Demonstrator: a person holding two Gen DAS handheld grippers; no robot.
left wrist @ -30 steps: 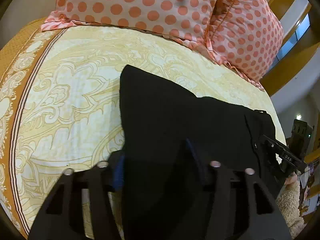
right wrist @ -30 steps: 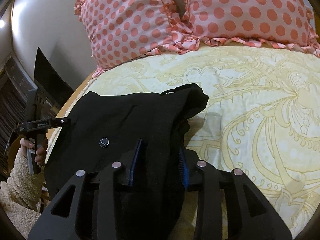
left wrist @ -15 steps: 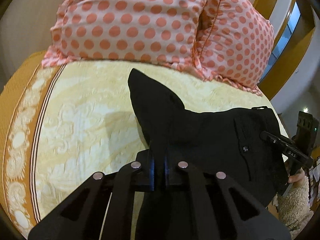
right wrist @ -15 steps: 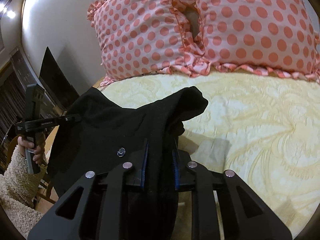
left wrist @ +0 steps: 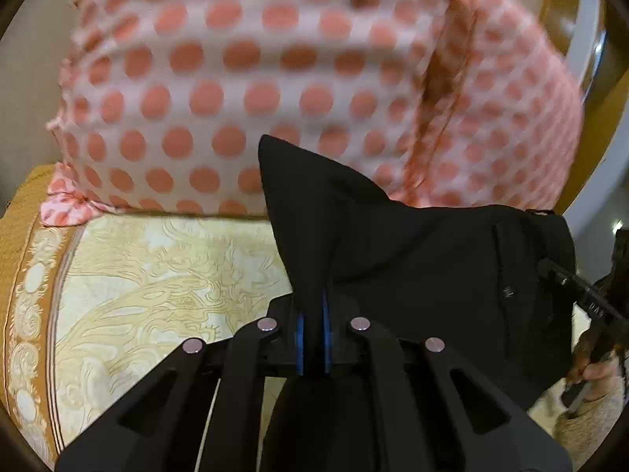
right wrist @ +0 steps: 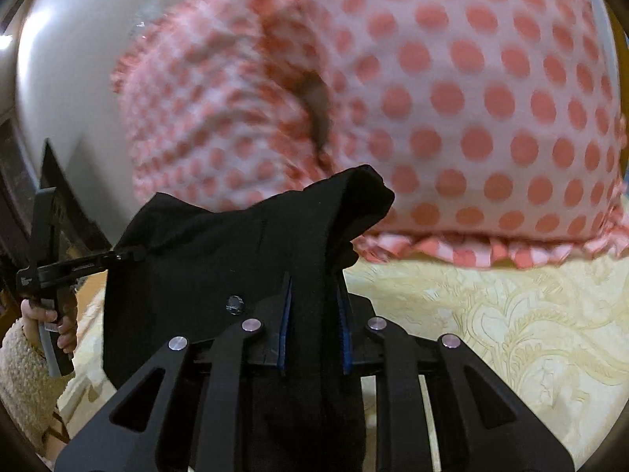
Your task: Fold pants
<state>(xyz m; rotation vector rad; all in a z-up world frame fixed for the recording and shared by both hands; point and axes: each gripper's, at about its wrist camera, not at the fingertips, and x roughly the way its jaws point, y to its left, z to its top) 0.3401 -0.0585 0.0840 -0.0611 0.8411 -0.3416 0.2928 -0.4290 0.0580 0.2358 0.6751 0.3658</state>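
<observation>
The black pants [left wrist: 412,259] hang lifted off the yellow patterned bedspread [left wrist: 137,275], stretched between both grippers. My left gripper [left wrist: 313,308] is shut on a thin fold of the fabric, and one corner stands up as a peak in front of it. My right gripper [right wrist: 313,287] is shut on a thicker bunch of the pants [right wrist: 196,259] beside a metal button [right wrist: 235,304]. In the right wrist view the left gripper [right wrist: 131,253] pinches the far edge. At the right rim of the left wrist view the right gripper [left wrist: 548,266] shows partly.
Two pink pillows with salmon dots [left wrist: 236,78] [right wrist: 471,98] stand close ahead at the head of the bed. A hand in a fleece sleeve [right wrist: 23,373] holds the left gripper's handle. A wooden frame [left wrist: 566,11] and a pale wall [right wrist: 70,78] lie beyond.
Both grippers shut on the pants, then carried them up and toward the pillows. The pants left the bedspread and now hang between the grippers. The pillows loom larger and blurred.
</observation>
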